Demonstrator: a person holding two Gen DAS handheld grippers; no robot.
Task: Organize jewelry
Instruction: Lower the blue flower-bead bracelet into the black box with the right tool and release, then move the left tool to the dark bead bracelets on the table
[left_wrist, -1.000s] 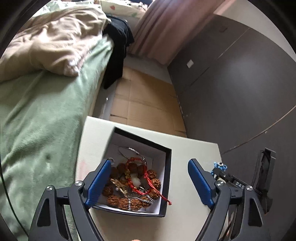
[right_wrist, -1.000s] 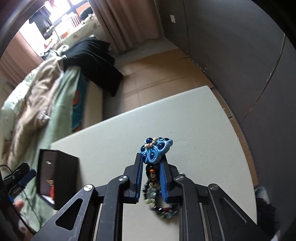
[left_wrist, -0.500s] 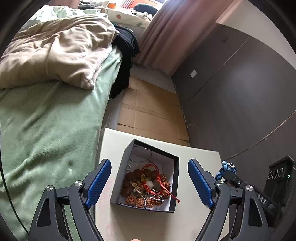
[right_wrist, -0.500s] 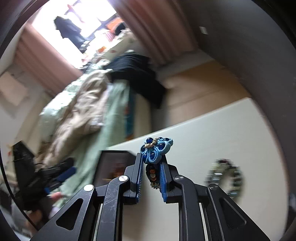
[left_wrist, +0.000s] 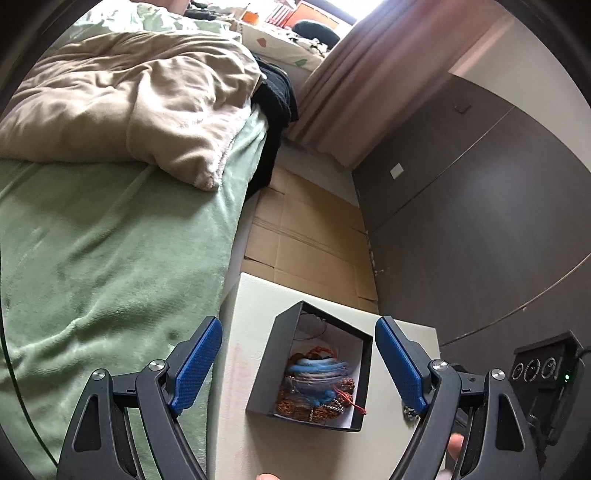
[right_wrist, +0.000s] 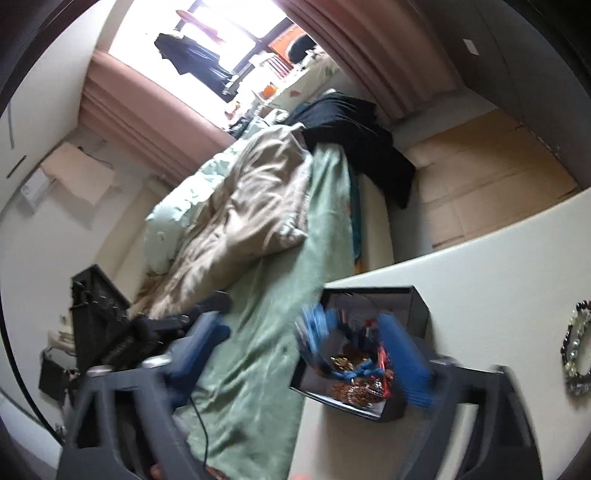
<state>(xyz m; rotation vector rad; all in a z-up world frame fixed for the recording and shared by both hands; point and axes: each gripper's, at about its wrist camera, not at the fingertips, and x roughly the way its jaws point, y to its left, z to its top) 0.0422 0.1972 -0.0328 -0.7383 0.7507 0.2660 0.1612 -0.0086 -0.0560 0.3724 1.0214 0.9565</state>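
Over black box (right_wrist: 417, 306) | right tool (right_wrist: 310, 350) opening | blue ornament (right_wrist: 317, 325) loose

Bare table (left_wrist: 255, 325) around box (left_wrist: 275, 354)

**Bedroom in daylight**

Bright light pours through the window (right_wrist: 221, 40) at the top of the right wrist view, pink curtains (right_wrist: 373, 51) on both sides. A bed (left_wrist: 110, 258) under a green cover fills the left, a beige duvet (left_wrist: 129, 107) heaped on it. Flattened cardboard (left_wrist: 310, 240) covers the floor beside dark grey wardrobe panels (left_wrist: 480, 206) on the right.
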